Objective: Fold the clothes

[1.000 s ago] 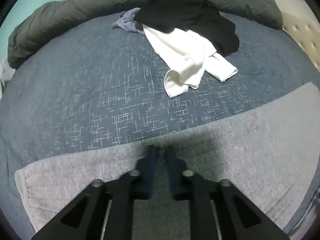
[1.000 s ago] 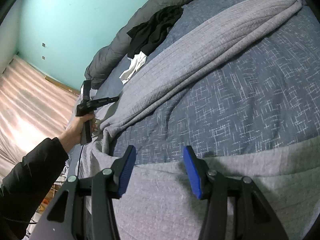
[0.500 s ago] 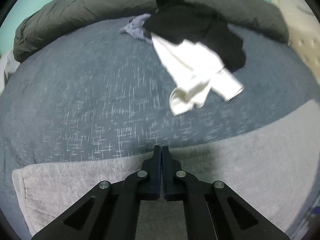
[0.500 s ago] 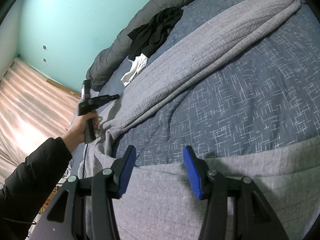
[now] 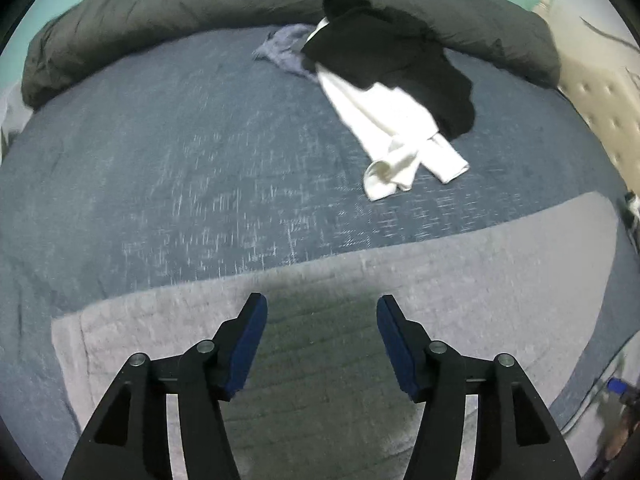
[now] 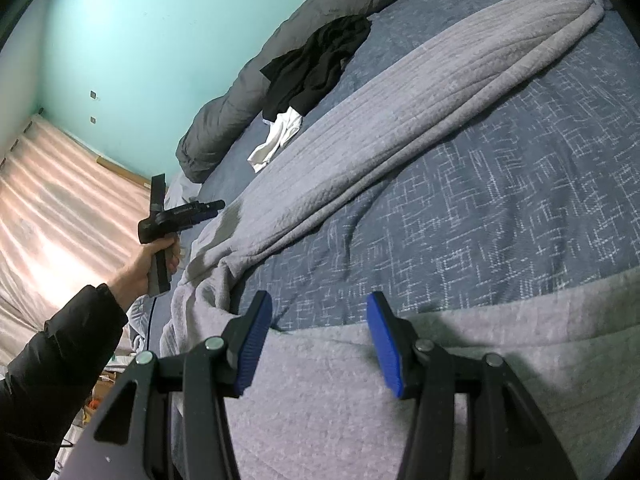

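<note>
While our left gripper (image 5: 322,314) is spreading its fingers (image 5: 250,340) with nothing caught between them, the main risk we see is that the grey garment (image 5: 440,292) will not keep its lay. Nothing pins the edge beneath that gripper, so soft, thick knit of this sort may spring back or slide on the patterned blue bed (image 5: 168,160). A finger tip dragging through the cloth as we pull away could also rumple what we judge to be a fold line.

Our right gripper (image 6: 320,316) has its fingers roughly half spread, and no cloth sits between the blue pads; they hover just above a near band of the same grey garment. If we close there without dipping lower, we may pinch only air, or only the top layer, and lift one ply away from the rest.

From the right wrist view, the garment runs as a long ribbed strip from the far corner of the bed down toward the left gripper, then bunches near the bed's edge and spreads under the right fingers. That bunched stretch looks uneven, so a fold made over it would likely come out crooked.

Farther off, a black garment (image 5: 400,56) lies over a white garment (image 5: 384,136), well apart from both grippers, beside a rolled dark duvet (image 5: 160,12).
</note>
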A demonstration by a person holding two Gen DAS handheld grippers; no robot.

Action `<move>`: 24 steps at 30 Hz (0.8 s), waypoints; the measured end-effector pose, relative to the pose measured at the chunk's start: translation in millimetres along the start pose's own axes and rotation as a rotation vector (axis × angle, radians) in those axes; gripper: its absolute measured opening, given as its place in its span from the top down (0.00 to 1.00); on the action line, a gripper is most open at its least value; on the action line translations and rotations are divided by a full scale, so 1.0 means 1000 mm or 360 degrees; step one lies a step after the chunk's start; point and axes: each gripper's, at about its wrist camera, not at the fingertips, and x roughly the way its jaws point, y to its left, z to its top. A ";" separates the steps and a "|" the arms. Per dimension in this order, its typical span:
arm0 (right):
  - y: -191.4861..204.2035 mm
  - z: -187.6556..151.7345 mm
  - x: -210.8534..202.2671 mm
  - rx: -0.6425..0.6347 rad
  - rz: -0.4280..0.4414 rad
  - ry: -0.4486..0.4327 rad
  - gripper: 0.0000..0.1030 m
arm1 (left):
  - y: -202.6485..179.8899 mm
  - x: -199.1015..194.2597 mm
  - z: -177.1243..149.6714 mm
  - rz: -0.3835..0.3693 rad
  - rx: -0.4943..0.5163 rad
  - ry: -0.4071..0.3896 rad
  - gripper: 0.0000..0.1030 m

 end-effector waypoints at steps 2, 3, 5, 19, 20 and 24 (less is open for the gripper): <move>0.000 0.001 -0.001 0.0001 -0.0002 0.0002 0.51 | 0.007 0.000 -0.002 0.0029 -0.0040 -0.0013 0.40; 0.000 0.001 -0.001 -0.0002 -0.0002 0.0002 0.51 | 0.011 0.000 -0.003 0.0041 -0.0056 -0.0021 0.40; 0.000 0.002 -0.002 -0.0004 -0.0004 0.0001 0.51 | 0.023 -0.005 -0.009 0.0082 -0.0079 -0.0030 0.40; 0.034 0.026 0.016 -0.0224 -0.0147 0.0069 0.44 | 0.143 -0.049 -0.079 0.0228 -0.0382 -0.0110 0.40; 0.043 0.037 0.027 -0.0284 -0.0185 0.0105 0.42 | 0.148 -0.050 -0.080 0.0216 -0.0390 -0.0120 0.40; 0.082 0.080 0.074 -0.0534 -0.0299 0.0239 0.42 | 0.158 -0.050 -0.080 0.0180 -0.0404 -0.0141 0.40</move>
